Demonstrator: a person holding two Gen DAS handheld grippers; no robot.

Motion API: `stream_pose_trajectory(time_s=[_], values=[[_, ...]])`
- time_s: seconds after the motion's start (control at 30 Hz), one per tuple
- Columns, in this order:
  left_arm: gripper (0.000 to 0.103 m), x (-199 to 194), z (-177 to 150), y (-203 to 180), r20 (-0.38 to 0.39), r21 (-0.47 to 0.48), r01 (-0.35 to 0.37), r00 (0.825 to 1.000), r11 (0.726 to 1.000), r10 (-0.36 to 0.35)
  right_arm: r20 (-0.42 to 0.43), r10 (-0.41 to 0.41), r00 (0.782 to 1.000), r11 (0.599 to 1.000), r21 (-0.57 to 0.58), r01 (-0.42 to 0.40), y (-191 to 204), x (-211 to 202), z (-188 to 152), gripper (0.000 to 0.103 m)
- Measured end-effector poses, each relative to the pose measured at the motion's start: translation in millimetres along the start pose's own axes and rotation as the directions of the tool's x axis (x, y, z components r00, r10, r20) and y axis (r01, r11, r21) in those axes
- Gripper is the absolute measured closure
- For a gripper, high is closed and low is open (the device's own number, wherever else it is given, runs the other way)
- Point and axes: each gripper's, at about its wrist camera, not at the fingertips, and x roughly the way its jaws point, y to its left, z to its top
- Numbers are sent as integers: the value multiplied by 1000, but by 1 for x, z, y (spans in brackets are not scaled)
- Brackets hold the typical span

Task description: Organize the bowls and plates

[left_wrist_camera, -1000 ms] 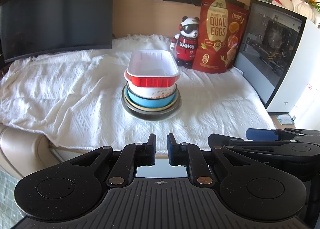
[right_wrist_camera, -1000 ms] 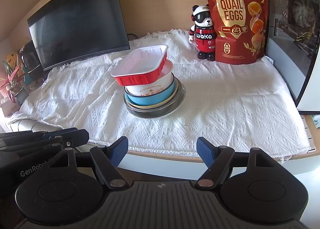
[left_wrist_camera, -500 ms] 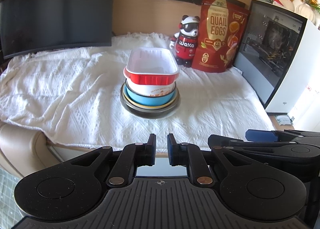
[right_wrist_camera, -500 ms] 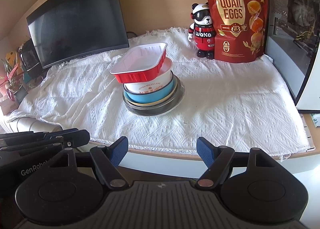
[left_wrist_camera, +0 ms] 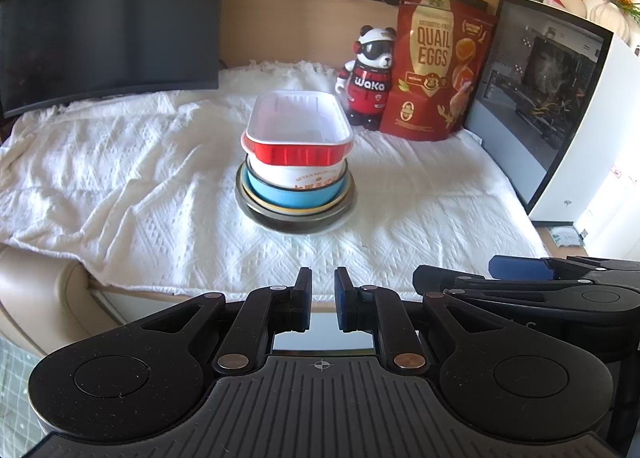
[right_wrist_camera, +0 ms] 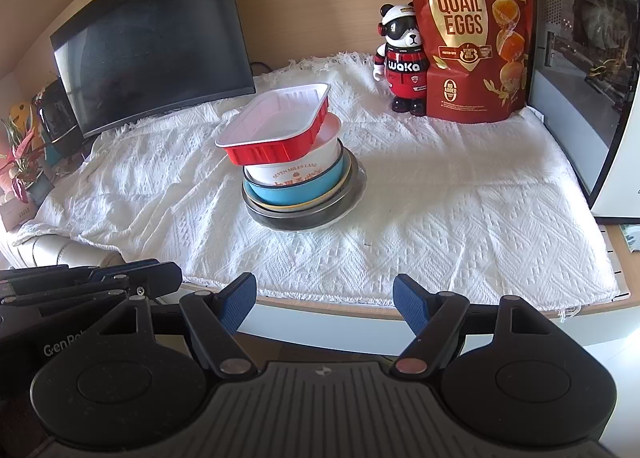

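One stack of dishes stands mid-table on the white cloth [right_wrist_camera: 440,198]. At the bottom is a dark plate [right_wrist_camera: 304,218], then a blue bowl [right_wrist_camera: 296,194] and a white printed bowl [right_wrist_camera: 296,174]. A red tray with a white inside [right_wrist_camera: 272,150] sits tilted on top. The red tray [left_wrist_camera: 298,154] also tops the stack in the left wrist view. My left gripper [left_wrist_camera: 323,298] hovers before the table's front edge, its pads a narrow gap apart with nothing between them. Beside it, my right gripper [right_wrist_camera: 324,298] is wide open and empty, also short of the table.
A dark monitor [right_wrist_camera: 152,38] stands at the back left. A panda figure [right_wrist_camera: 402,58] and a red quail eggs bag [right_wrist_camera: 468,38] stand at the back right. A computer case [right_wrist_camera: 592,58] walls off the right side. Plants [right_wrist_camera: 20,162] sit far left.
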Motion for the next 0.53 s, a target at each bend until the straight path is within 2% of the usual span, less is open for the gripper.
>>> stream_pose_trajectory(time_s=[0.37, 0.53], values=[[89, 5, -2, 7, -11, -17, -9, 1000, 1000, 9, -1, -1, 1000, 1000, -7, 1, 2, 0, 2, 27], [88, 17, -2, 35, -49, -74, -38, 998, 997, 35, -26, 24, 999, 1000, -19, -24, 12, 15, 7, 27]])
